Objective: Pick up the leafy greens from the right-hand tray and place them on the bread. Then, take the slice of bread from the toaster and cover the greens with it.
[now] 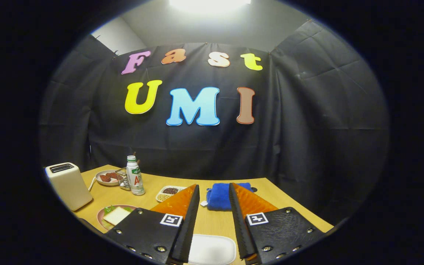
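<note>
My gripper (214,186) is held above the wooden table (212,221), open, with nothing between its fingers. To the left of the left finger lies a pink plate (101,217) holding a pale slice of bread (117,216), and green leaves (109,209) peek out from under it. A cream toaster (68,184) stands further left, its top slot dark. Low between the fingers a white tray (212,248) shows a bare surface.
A folded blue cloth (223,195) lies just beyond the fingertips. A white bottle (135,180), a plate of red-brown pieces (109,177) and a small divided dish of beans (168,193) stand on the table's far left. The table edge runs close on the right.
</note>
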### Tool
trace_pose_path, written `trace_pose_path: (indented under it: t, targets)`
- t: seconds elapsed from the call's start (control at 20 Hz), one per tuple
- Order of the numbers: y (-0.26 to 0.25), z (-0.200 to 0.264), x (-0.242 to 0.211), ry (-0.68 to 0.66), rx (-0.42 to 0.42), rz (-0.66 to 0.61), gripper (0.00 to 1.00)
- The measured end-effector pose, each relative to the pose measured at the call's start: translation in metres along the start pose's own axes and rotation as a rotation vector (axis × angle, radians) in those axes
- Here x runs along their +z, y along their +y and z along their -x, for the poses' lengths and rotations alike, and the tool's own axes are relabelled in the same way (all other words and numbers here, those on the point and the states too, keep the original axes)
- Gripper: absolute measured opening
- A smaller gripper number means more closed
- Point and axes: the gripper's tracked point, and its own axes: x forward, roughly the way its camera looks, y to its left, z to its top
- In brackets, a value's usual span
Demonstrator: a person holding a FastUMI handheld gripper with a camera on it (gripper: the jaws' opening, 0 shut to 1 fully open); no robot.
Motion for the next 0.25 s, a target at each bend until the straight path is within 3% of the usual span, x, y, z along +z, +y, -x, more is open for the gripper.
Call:
trace_pose_path:
  t: [0.25]
  targets:
    - [-0.025,0.009,0.004,-0.015,0.015,0.001,0.49]
